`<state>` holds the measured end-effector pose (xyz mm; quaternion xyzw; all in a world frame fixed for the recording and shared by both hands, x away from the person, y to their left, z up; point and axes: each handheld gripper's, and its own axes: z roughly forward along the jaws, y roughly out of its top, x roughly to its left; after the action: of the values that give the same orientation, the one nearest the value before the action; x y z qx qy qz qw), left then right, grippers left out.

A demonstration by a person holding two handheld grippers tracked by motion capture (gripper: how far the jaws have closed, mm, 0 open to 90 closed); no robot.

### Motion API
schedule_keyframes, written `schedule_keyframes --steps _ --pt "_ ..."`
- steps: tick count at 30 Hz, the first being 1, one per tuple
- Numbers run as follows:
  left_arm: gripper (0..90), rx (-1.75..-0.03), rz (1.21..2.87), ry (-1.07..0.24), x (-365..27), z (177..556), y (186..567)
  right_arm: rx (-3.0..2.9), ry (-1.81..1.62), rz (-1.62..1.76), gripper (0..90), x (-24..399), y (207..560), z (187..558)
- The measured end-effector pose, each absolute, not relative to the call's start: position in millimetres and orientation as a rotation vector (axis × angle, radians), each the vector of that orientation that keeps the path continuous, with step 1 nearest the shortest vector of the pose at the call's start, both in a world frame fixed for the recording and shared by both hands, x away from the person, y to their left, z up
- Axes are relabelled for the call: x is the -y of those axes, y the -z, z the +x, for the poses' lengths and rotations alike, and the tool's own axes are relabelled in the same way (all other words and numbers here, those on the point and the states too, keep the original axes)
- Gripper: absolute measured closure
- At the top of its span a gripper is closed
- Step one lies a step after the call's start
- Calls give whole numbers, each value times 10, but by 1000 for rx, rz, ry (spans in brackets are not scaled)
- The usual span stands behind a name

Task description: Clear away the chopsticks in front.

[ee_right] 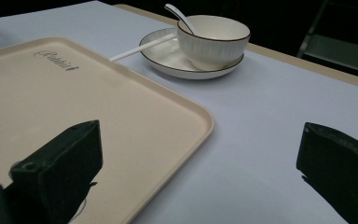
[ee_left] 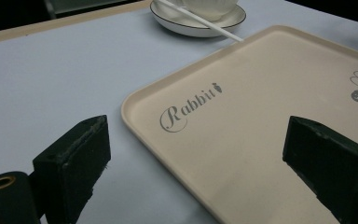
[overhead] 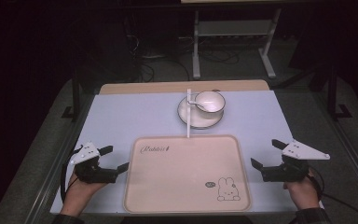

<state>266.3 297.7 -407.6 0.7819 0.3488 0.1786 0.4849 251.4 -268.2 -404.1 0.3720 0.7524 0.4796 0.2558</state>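
High view sitting above person's side of counter (overhead: 135, 109), looking forward and down, taking in whole top from fair distance. Left gripper view riding low and close, peering between its own jaws across tray (ee_left: 279, 121) corner toward saucer (ee_left: 198, 23). Right gripper view doing same from opposite side, bowl (ee_right: 213, 39) closer in. All three sharing tray, saucer and long white stick (overhead: 188, 114).

Dim room, dark surround; overhead light brightens the table (overhead: 121, 112) only. Soft shadows, slight glare on the tray (overhead: 186, 196). High view grainy; near jaws blurred in gripper views.
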Motion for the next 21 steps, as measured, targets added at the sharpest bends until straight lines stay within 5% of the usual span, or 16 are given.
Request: schedule_keyframes --steps 21 --pt "67 -800 1923 -389 -2659 3019 3974 -2069 -1307 1002 0 2664 4047 2525"
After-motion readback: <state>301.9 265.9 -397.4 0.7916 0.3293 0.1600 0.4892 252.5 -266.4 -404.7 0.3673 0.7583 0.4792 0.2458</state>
